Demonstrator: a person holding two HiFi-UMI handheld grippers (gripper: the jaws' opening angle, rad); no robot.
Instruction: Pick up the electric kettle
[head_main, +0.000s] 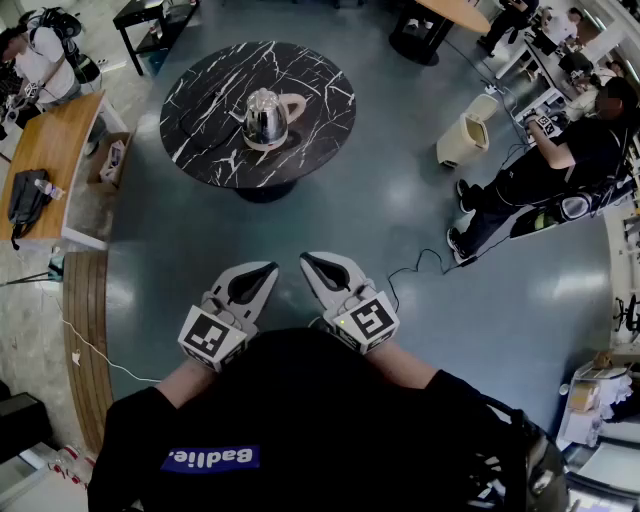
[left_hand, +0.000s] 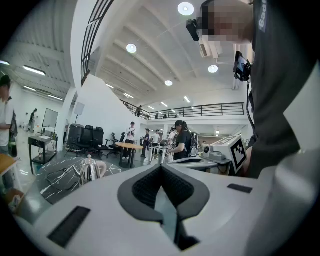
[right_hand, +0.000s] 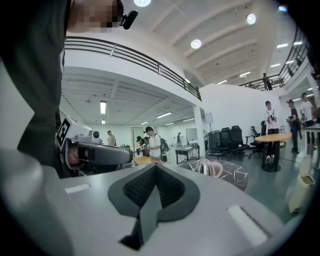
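Floor (head_main: 300, 215): grey-blue and glossy, the widest surface below you; 1 thin cable (head_main: 418, 262) trails over it to the right of your grippers.
Round table (head_main: 195, 95): black top with white veining on 1 dark central foot, straight ahead of you and well apart from both grippers.
Wooden desk (head_main: 45, 150): at the far left, carrying 1 black bag (head_main: 25, 195).
Seated person (head_main: 565, 160): in dark clothing, at the right edge, facing a workstation.
Bin (head_main: 466, 138): cream-coloured, upright on the floor between the round table and the seated person.
Left gripper (head_main: 266, 270): you hold it close in front of your body, pointing toward the table; its 2 jaws are pressed together, with nothing between the pads.
Right gripper (head_main: 309, 262): just beside the left one, tips angled toward each other; its 2 jaws are likewise closed tight on nothing.
Electric kettle (head_main: 265, 118): polished steel body with a cream handle, upright near the centre of the round table, handle turned to your right; neither gripper touches it.
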